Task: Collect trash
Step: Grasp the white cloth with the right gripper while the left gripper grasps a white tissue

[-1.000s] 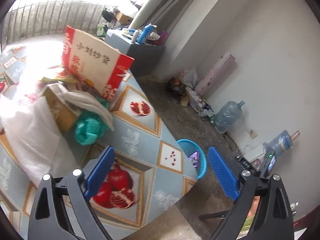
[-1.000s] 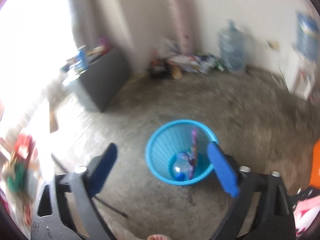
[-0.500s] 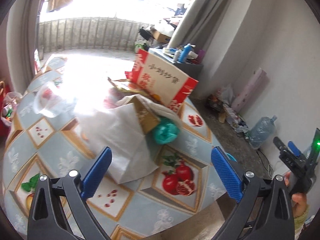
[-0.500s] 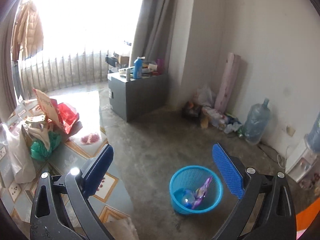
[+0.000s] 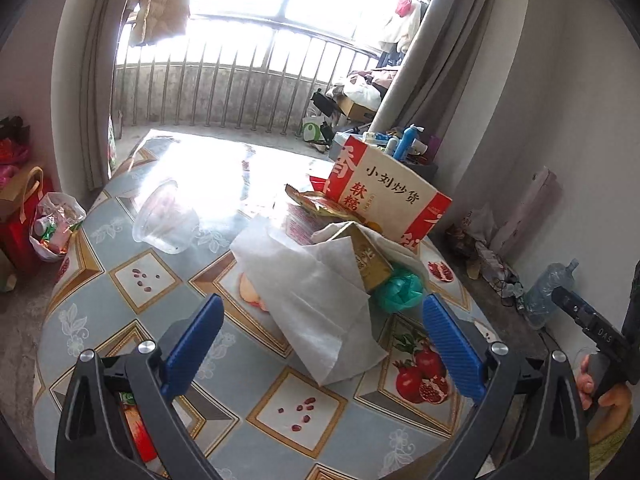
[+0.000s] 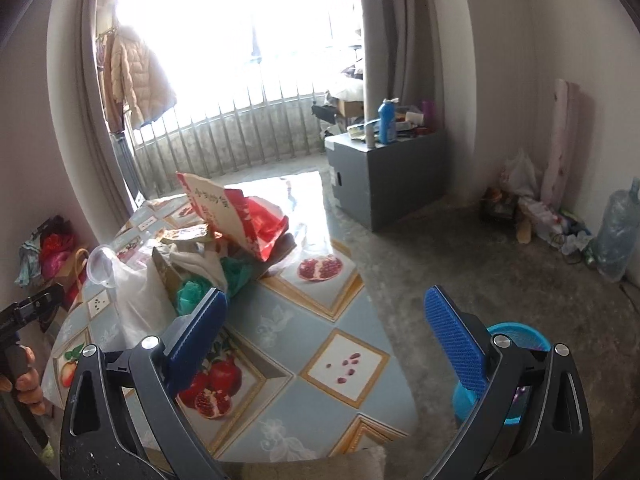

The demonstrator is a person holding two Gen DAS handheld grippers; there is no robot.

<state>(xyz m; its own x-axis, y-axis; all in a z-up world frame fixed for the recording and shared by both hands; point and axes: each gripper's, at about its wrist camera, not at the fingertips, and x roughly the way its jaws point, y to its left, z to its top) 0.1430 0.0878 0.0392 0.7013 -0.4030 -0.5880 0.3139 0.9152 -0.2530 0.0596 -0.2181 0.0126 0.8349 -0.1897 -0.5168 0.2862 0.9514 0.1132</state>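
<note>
Looking along my left gripper [image 5: 320, 344], I see its blue jaws spread wide with nothing between them, hovering above the table [image 5: 132, 280]. The trash sits in a heap near the table's far right side: a white paper bag [image 5: 316, 292] lies slumped toward me, a gold carton [image 5: 366, 256] pokes out from under it, a crumpled green plastic bag [image 5: 400, 289] is tucked just beside the carton, and a red and white box [image 5: 384, 196] stands tilted behind them. A clear plastic cup [image 5: 166, 218] lies on its side, well apart to the left. I judge the paper bag light and floppy; it should fold if pinched flat, so I would take it by a bunched edge. The cup looks thin and slick and may crush or slip; I would pinch its rim. The green bag is soft and should compress into the jaws anywhere.

Turning to my right gripper [image 6: 324, 336], I find it equally wide open and empty, held over the near edge of the table. The same heap is at the left of this view. The blue basket [image 6: 520, 332] stands on the floor just past the table edge, partly hidden behind my right finger. The red and white box looks light but stiff, with its torn flap open; a wall edge seems the best hold
</note>
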